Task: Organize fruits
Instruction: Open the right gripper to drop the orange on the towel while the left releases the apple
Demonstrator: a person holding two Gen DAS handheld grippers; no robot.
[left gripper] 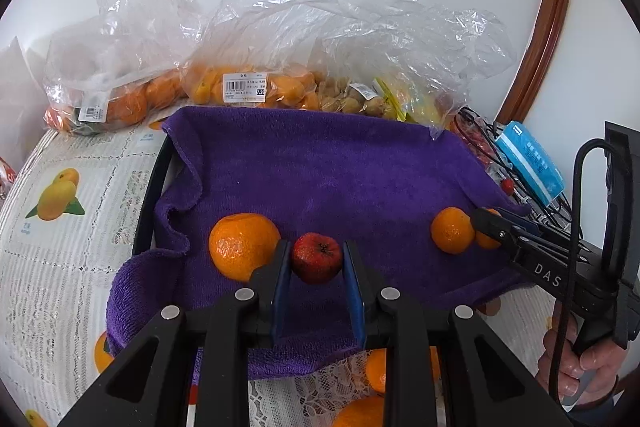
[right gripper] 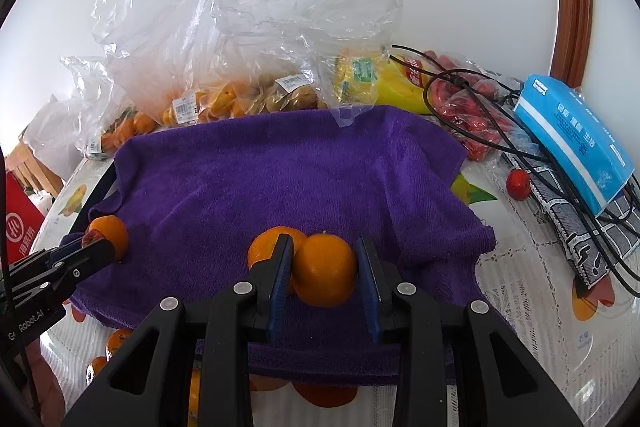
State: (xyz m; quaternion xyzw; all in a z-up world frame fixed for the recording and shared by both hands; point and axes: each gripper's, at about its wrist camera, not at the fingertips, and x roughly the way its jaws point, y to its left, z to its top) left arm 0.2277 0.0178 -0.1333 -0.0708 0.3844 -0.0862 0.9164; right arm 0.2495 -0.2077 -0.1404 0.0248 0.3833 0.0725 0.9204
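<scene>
- Left wrist view: left gripper [left gripper: 316,259] is seen clamped on a small red fruit [left gripper: 316,262], blue pads pressed on both sides, low over the purple towel [left gripper: 320,171]
- a large orange [left gripper: 243,245] is seen just left of that gripper, touching its outer finger
- only this view shows the person's hand [left gripper: 580,359] on the right gripper's handle
- Right wrist view: right gripper [right gripper: 325,273] is seen closed on a small orange [right gripper: 325,275], narrow gap filled by the fruit; a second small orange [right gripper: 269,247] sits right behind the left finger
- only this view shows a loose red fruit [right gripper: 518,184] on the tablecloth [right gripper: 532,267], beside a blue tissue pack [right gripper: 572,143] and black cables [right gripper: 472,87]
- bagged fruit [left gripper: 240,89] is lined along the towel's far edge
- towel centre and far half are left bare; near edge hangs over a dark tray rim [left gripper: 154,179]; more oranges [right gripper: 116,341] are seen past the near edge
</scene>
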